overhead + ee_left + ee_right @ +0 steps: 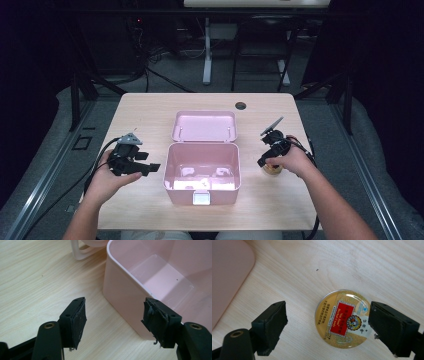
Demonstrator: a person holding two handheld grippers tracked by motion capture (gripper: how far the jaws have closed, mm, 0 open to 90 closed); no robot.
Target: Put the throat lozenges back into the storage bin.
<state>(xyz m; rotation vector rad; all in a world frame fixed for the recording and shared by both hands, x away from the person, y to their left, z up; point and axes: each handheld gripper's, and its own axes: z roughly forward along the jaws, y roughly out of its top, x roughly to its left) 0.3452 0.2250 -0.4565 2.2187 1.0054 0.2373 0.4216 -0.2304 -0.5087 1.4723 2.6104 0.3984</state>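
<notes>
Round gold tin (344,319) lies flat on the counter (367,267), right of the pink box (202,172). Our right hand-held gripper (328,326) straddles it wide open, empty; the left hand-held gripper (115,321) gapes empty too. That glossy domed lid could slip off our pads.

On the round gold tin (344,319) lying on my table, a red panel with "Herbal Candy" in gold letters, columns of Chinese characters beside it too small for me to read, a round emblem, a white strip with more characters
</notes>
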